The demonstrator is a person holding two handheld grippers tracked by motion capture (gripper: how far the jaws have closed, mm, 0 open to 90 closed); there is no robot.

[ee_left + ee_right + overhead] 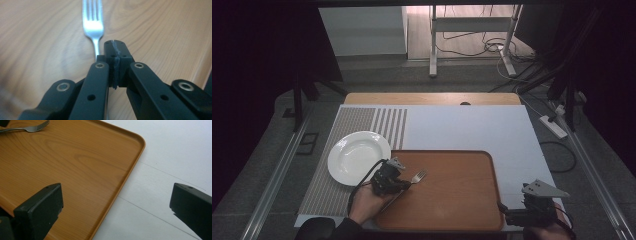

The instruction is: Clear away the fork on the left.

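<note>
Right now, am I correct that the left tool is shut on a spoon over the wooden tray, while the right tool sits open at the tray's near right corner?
Not quite: the left tool is shut on a fork, not a spoon; the left gripper view shows its tines. It is over the wooden tray, and the right tool sits open at its near right corner.

The wooden tray (452,200) sits at the near edge of the table (512,130), and most of its floor lies bare from the middle to its right rim. A fork (414,179) lies near its left edge, the handle pinched in the left gripper (404,185), which with its hand (367,202) blocks the near left corner. The white plate (357,157) stands just beside the tray's far left corner on the striped mat (347,125). The right gripper (504,212), jaws wide apart, straddles the tray's near right rim. The table's far half and right edge are open.
</note>
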